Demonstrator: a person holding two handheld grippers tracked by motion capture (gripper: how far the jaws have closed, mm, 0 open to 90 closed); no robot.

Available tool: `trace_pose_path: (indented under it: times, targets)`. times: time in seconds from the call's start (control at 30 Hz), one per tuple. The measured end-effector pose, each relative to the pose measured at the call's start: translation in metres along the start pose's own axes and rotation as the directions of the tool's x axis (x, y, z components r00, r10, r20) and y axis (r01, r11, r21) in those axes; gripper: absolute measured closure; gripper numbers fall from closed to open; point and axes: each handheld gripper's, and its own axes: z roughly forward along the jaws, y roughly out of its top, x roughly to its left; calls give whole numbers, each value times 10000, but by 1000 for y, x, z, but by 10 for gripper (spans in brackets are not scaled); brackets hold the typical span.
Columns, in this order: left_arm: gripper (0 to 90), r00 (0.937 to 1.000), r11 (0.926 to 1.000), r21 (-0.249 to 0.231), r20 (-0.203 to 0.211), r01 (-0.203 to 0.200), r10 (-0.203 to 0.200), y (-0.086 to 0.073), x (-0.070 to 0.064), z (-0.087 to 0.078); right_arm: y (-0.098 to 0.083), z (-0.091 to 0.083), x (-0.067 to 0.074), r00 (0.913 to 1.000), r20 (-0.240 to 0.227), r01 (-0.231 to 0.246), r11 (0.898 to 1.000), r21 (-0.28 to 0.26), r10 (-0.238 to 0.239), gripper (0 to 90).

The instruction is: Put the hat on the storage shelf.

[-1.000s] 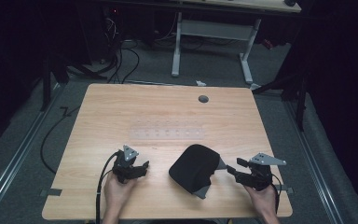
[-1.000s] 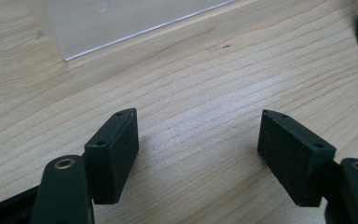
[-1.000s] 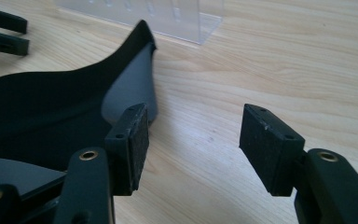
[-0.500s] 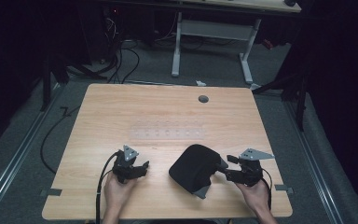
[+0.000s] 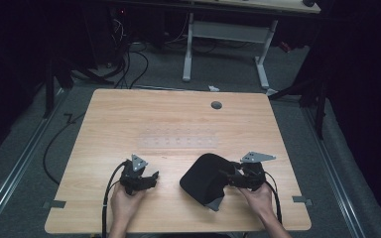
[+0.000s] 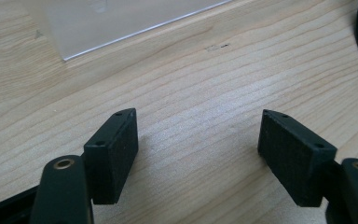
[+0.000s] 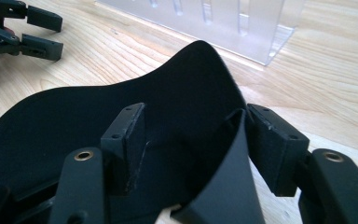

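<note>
The right gripper, which has been sliding leftward from the table's right edge, is now straddling a raised edge of the floppy black rubbery sheet near the wooden table's front with jaws spread, readying a pinch, while the left gripper is idling open.

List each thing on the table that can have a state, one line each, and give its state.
Black mat: curled, one edge lifted off the table.
Clear rack: lying flat, slots empty.
Left tongs: open, nothing between the jaws, low over bare wood.
Right tongs: open, jaws either side of the mat's raised edge, not yet pressing it.
</note>
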Motion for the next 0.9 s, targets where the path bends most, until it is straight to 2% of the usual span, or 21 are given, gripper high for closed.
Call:
trace_pose_path:
  times: [0.2, 0.3, 0.57, 0.9]
  targets:
    - [290, 10000, 10000, 1, -1, 0, 0, 0, 0, 0, -1, 14, -1, 9998, -119, 157, 9996, 241, -154, 422]
    - [290, 10000, 10000, 0, -1, 3, -3, 0, 0, 0, -3, 18, -2, 9990, -419, -126, 9998, 164, 133, 439]
    - [290, 10000, 10000, 1, -4, 1, -1, 0, 0, 0, -6, 28, -2, 9982, -564, -175, 9997, 141, 183, 487]
    - [290, 10000, 10000, -2, -3, 6, -6, 0, 0, 0, -10, 33, -6, 9959, -823, -371, 9993, -20, 368, 529]
